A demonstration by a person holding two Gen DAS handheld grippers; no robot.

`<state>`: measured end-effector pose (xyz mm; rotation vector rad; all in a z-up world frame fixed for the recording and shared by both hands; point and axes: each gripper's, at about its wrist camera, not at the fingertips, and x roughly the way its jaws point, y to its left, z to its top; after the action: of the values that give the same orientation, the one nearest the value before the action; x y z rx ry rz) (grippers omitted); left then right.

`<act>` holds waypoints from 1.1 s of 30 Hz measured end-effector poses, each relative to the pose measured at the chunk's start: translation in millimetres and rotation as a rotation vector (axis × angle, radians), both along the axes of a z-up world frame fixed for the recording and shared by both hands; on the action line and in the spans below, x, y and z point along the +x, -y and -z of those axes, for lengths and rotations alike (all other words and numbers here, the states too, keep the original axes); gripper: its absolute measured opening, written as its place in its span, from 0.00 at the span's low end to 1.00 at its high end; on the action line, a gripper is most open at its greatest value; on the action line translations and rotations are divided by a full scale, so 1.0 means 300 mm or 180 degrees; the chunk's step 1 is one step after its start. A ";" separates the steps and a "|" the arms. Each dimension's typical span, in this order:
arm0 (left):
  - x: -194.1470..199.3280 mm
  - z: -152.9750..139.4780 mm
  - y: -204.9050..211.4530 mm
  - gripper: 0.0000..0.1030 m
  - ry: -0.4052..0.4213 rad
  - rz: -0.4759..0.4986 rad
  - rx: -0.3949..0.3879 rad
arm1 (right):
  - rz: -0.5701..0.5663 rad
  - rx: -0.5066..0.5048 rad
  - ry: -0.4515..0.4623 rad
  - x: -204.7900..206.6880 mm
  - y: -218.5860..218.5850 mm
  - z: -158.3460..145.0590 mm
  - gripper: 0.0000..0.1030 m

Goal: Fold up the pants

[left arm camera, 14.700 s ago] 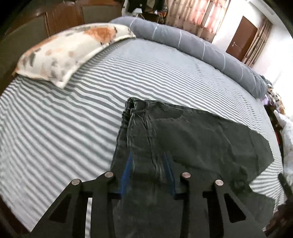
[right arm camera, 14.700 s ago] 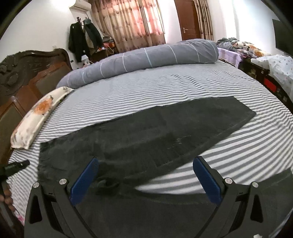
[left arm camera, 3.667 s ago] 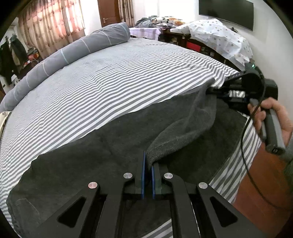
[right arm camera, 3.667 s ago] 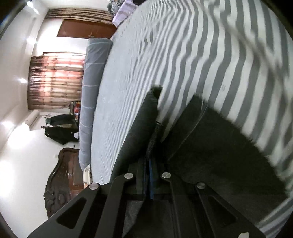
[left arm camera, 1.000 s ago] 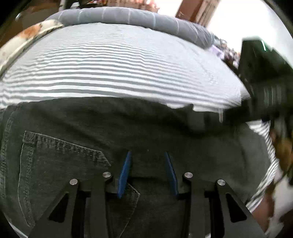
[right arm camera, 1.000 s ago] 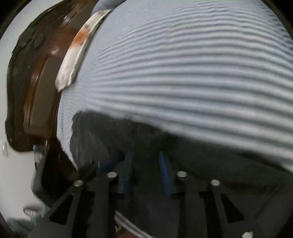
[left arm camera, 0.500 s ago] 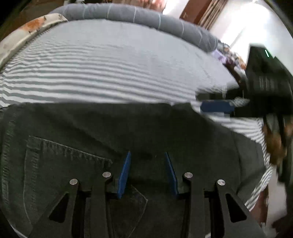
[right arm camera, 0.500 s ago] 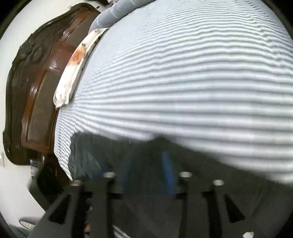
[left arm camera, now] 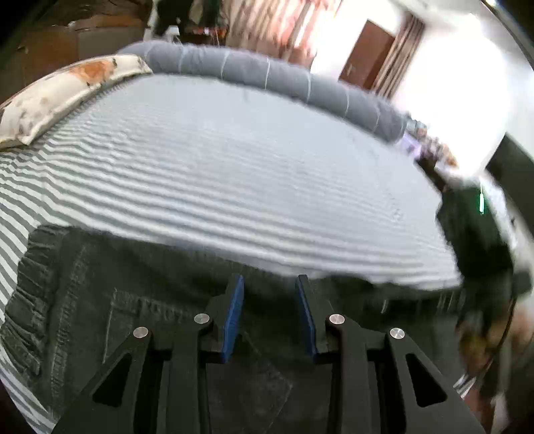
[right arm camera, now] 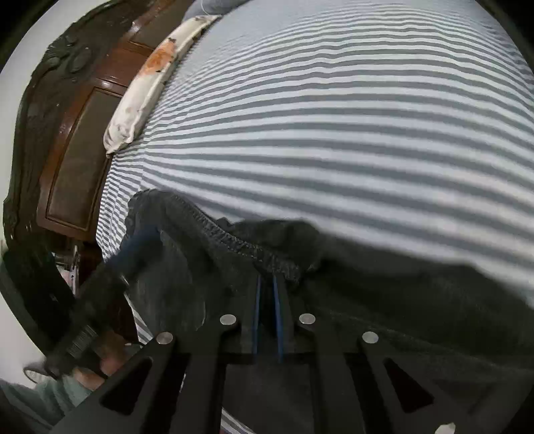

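No readable writing. Pants (left arm camera: 140,320) on bed (left arm camera: 233,187); left hand-held gripper (left arm camera: 270,317) closing, parted above denim; right hand-held gripper (right arm camera: 266,300) just clenched on hem.

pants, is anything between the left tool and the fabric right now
Nothing visible. The left tool is open right over the dark pants, with only denim under its pads; the pillow lies far off.

A home bedroom. A wide bed (left arm camera: 233,173) with a grey-and-white striped sheet fills both views. A carved dark wooden headboard (right arm camera: 66,133) stands at its head edge, with a floral pillow (right arm camera: 150,80) lying against it. A long grey bolster (left arm camera: 267,80) runs along the bed's far edge. Behind it hang patterned curtains (left arm camera: 267,26), beside a brown door (left arm camera: 370,56).
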<state>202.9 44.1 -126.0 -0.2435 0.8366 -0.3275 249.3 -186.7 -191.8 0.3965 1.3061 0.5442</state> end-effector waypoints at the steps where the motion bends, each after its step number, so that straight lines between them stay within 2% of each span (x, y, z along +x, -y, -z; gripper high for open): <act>1: -0.002 -0.008 -0.002 0.32 0.0020 0.0007 -0.0097 | 0.0012 -0.0016 0.0046 -0.017 -0.007 0.001 0.07; 3: 0.001 -0.010 0.005 0.32 0.0008 0.0064 -0.0175 | 0.0045 -0.0051 0.0106 -0.068 -0.017 0.012 0.07; 6: 0.006 0.022 0.037 0.32 -0.0095 0.0168 -0.0057 | 0.0081 -0.0028 0.0092 -0.124 -0.019 0.038 0.09; 11: 0.072 0.167 0.086 0.32 -0.0704 0.0243 0.0306 | 0.0195 0.0034 0.0034 -0.128 -0.003 0.042 0.10; 13: 0.069 0.173 0.088 0.32 -0.0720 0.0238 0.0320 | 0.0266 0.0025 0.0115 -0.117 0.025 0.012 0.18; 15: 0.066 0.174 0.098 0.32 -0.0706 0.0244 0.0356 | 0.0390 0.0060 0.0186 -0.092 0.053 -0.015 0.37; 16: 0.061 0.176 0.104 0.32 -0.0701 0.0247 0.0385 | 0.0451 0.0079 0.0211 -0.079 0.062 -0.024 0.38; 21: 0.054 0.196 0.128 0.32 -0.0675 0.0265 0.0475 | 0.0659 0.0295 0.0051 0.007 0.113 0.010 0.38; 24: 0.054 0.185 0.138 0.32 -0.0674 0.0265 0.0480 | 0.0680 0.0730 -0.0197 0.063 0.115 0.055 0.38; 27: 0.054 0.183 0.139 0.32 -0.0662 0.0276 0.0504 | 0.0649 0.0953 -0.0305 0.106 0.086 0.071 0.36; 28: 0.053 0.183 0.140 0.32 -0.0658 0.0277 0.0507 | 0.0643 0.0944 -0.0314 0.118 0.068 0.069 0.31; 29: 0.052 0.180 0.140 0.32 -0.0654 0.0268 0.0490 | 0.0622 0.0937 -0.0265 0.132 0.055 0.057 0.08; 33: 0.037 0.148 0.108 0.32 -0.0540 0.0194 0.0282 | 0.0613 0.0715 0.0034 0.187 0.039 -0.030 0.08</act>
<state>214.0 11.8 -170.4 -0.1649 1.0250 -0.3289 305.6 -198.3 -182.8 0.6968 1.1848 0.5309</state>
